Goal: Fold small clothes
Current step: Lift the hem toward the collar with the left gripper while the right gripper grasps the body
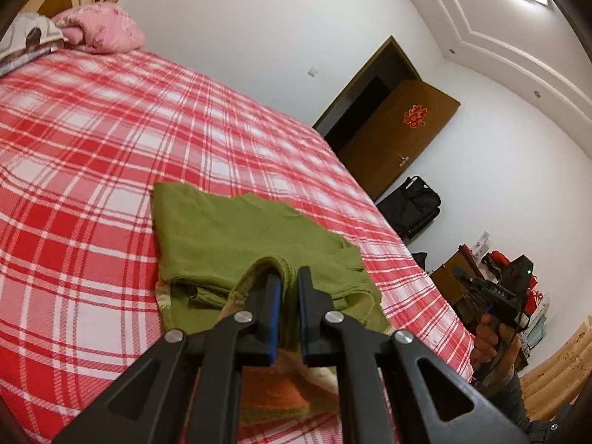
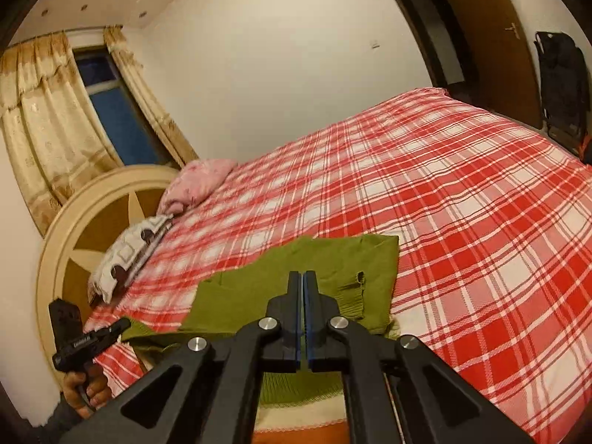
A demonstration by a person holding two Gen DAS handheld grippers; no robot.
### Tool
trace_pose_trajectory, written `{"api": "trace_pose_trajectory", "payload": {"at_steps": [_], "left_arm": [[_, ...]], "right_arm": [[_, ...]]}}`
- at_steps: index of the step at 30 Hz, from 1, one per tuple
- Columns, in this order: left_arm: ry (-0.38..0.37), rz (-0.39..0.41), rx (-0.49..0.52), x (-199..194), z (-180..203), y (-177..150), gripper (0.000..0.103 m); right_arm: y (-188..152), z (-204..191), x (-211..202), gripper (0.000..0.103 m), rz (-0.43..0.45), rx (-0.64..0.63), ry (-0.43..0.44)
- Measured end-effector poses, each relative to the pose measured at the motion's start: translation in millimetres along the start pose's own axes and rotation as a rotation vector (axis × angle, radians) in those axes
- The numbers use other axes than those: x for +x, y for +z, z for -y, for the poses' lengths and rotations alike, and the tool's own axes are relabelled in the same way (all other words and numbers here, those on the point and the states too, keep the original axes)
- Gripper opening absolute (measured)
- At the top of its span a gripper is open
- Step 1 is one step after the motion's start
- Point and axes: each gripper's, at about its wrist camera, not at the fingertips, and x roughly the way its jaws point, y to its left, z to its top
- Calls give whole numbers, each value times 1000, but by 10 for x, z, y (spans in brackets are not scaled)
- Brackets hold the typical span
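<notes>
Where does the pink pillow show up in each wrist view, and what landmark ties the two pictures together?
Left wrist view: the pink pillow lies at the upper left, at the head of the bed.
Right wrist view: the pink pillow sits left of centre, beside the round headboard.
Shared landmark: the green garment on the red plaid sheet.

Red plaid bed (image 1: 111,140), green garment (image 1: 229,236) near its edge, pink pillow (image 1: 103,29), patterned pillow (image 2: 125,255).

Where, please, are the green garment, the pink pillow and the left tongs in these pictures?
green garment (image 1: 236,236): left wrist view, on its flat upper layer.
pink pillow (image 1: 105,29): left wrist view, on its middle.
left tongs (image 1: 289,285): left wrist view, between the tips, where cloth is pinched.
</notes>
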Motion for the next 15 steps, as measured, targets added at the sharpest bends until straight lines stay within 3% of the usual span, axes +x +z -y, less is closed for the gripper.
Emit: {"api": "trace_pose_trajectory", "payload": {"at_steps": [4, 6, 7, 8, 13, 15], "left_arm": [[14, -15, -45, 50, -176, -55, 8], [17, -27, -81, 71, -280, -71, 8], [20, -32, -94, 79, -315, -79, 8], [22, -39, -108, 81, -342, -93, 8], [34, -48, -106, 64, -338, -137, 8], [37, -50, -100, 67, -326, -145, 8]], "right_arm": [[-196, 170, 263, 5, -109, -24, -32], [-292, 219, 434, 29, -157, -51, -56], [-339, 246, 530, 60, -183, -49, -60], [-375, 272, 608, 72, -200, -40, -55], [-475, 304, 976, 70, -257, -75, -84], [-515, 303, 1117, 62, -296, -103, -100]]}}
